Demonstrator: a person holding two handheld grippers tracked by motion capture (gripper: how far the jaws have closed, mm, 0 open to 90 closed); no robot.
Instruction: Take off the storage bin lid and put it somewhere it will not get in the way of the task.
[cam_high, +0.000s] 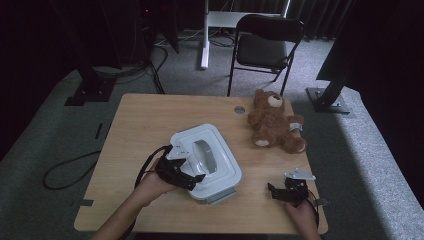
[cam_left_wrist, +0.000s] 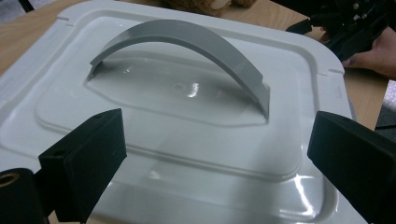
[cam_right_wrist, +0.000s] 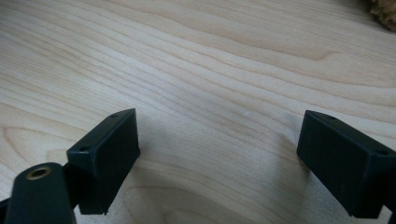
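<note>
white rect. box lid (cam_left_wrist: 187, 121) w/ arched grey handle (cam_left_wrist: 196, 42), glossy.

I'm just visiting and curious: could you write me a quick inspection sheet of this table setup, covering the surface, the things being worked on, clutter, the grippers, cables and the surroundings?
Surface: wooden table, with a small round grey cap near the far edge.
Job's things: white container, lid on, grey arched handle upright.
Clutter: brown teddy bear lying at the far right.
Grippers: left gripper open, poised over the lid; right gripper open above bare wood.
Cables: black cable looped on the floor at left; more by the far stands.
Surroundings: grey carpet, black folding chair, dark curtains.
</note>
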